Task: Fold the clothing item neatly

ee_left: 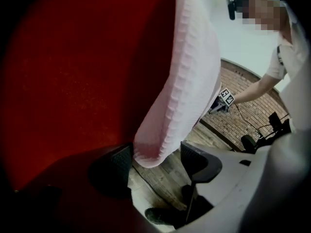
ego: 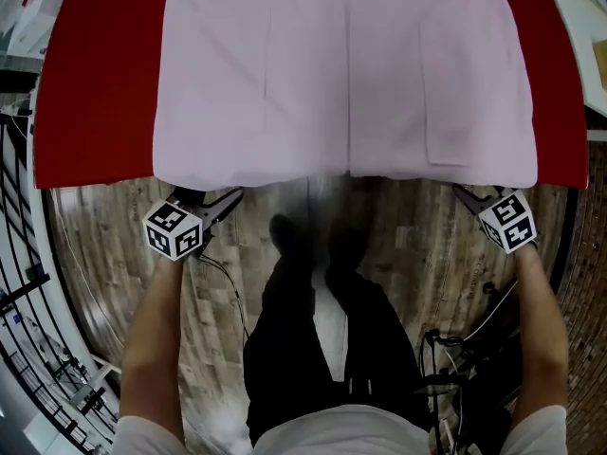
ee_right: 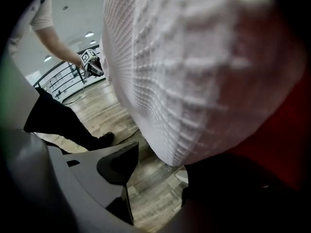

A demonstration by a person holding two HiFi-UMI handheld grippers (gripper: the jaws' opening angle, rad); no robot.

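A pale pink waffle-knit garment [ego: 346,74] lies spread flat on the red table [ego: 95,83], with its near hem at the table's front edge. My left gripper [ego: 230,195] is at the hem's left corner. In the left gripper view that corner [ee_left: 160,130] hangs between the open jaws of the left gripper [ee_left: 155,160], and the right pad stands clear of it. My right gripper [ego: 462,193] is at the hem's right corner. There the cloth [ee_right: 184,81] droops between the wide-open jaws of the right gripper [ee_right: 163,171], and the pads do not press on it.
The person stands on a wood-plank floor [ego: 408,245] close against the table's front edge, dark trousers [ego: 313,339] below. A black railing [ego: 24,282] runs along the left. Cables [ego: 455,339] lie on the floor at the right. White items [ego: 28,12] sit beyond the table's far corners.
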